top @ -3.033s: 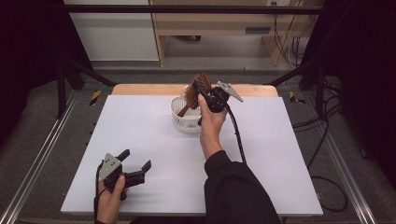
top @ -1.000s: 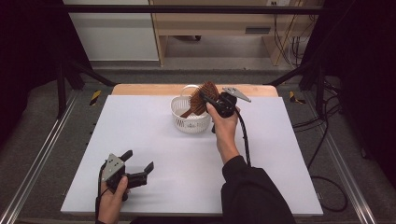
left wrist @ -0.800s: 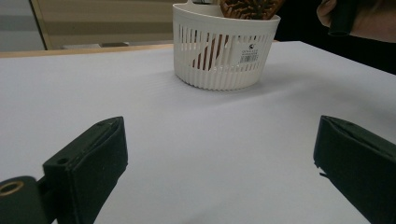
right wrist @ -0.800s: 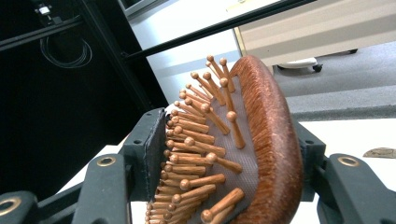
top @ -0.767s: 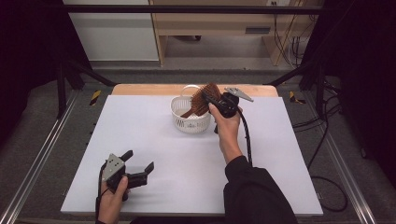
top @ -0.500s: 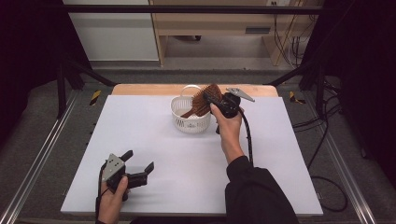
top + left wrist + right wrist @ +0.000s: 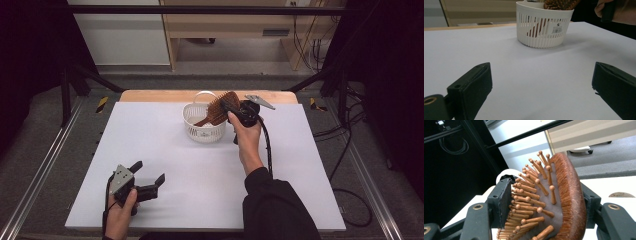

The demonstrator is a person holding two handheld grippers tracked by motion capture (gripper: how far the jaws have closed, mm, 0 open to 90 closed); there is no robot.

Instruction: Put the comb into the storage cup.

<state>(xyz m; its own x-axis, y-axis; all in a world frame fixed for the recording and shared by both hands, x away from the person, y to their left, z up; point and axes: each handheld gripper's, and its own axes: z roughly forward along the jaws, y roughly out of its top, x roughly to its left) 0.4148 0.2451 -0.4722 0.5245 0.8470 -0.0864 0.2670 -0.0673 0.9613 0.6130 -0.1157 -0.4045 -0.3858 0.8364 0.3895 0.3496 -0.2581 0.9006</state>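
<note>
1. The white counter (image 7: 200, 165) lies broad and bare from its centre to the 6 o'clock edge.
2. The white basket (image 7: 202, 124) stands near the 12 o'clock edge.
3. The wooden hairbrush (image 7: 220, 107) leans in the basket, head above the rim.
4. The right gripper (image 7: 231, 107), arm stretched toward 12 o'clock, has its jaws just opening, the brush head between them.
5. The left gripper (image 7: 148, 180) rests at 7 o'clock, jaws wide, empty.

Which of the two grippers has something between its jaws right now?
The right gripper, over the white basket: its jaws flank the wooden hairbrush. The left gripper is open with nothing between its jaws.
</note>
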